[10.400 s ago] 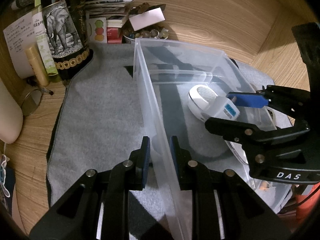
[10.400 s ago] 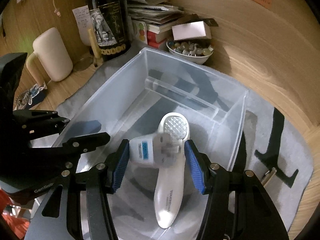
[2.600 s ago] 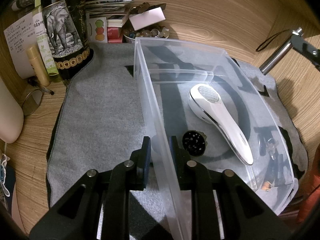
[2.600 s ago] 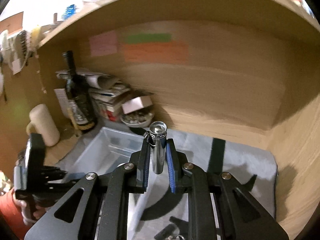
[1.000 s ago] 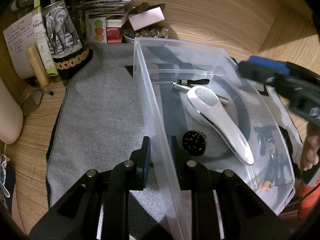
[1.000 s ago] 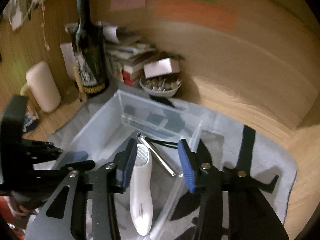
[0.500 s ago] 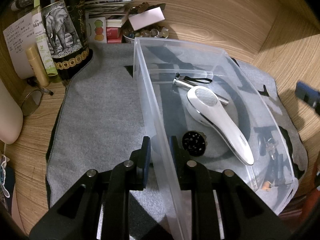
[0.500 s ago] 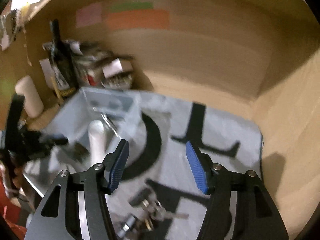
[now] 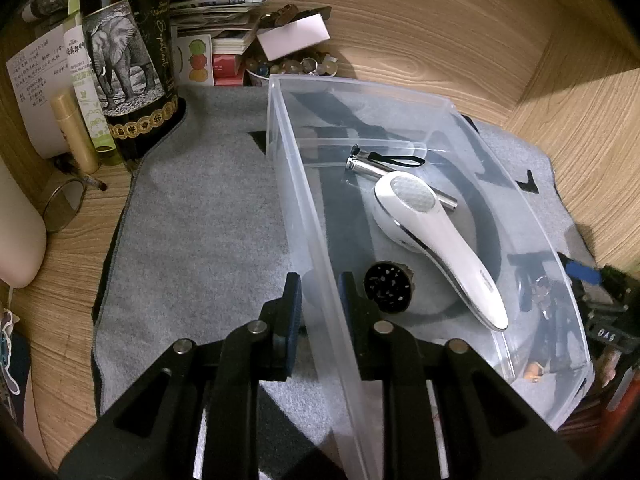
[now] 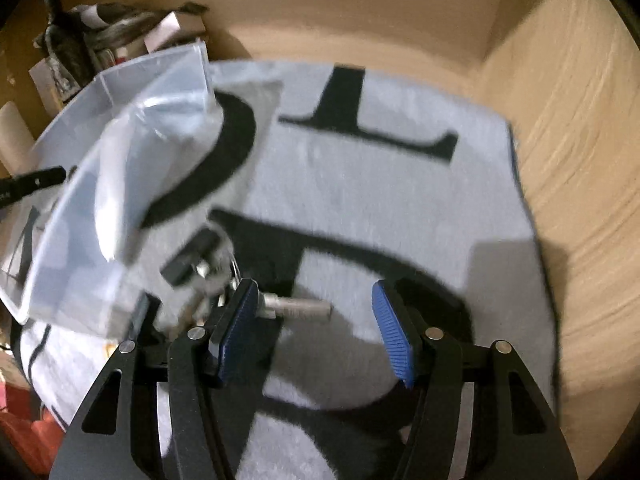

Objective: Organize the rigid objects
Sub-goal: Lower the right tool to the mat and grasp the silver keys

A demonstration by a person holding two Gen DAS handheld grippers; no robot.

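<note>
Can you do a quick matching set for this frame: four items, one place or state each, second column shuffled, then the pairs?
Items
1. left gripper
2. right gripper
3. white handheld device
4. key bunch

Place or state
A. lying on the grey mat, outside the bin
B. shut on the near wall of the clear bin
C. open, nothing between the pads
D. lying inside the bin, across the silver flashlight

Pairs: 1-B, 2-C, 3-D, 4-A
</note>
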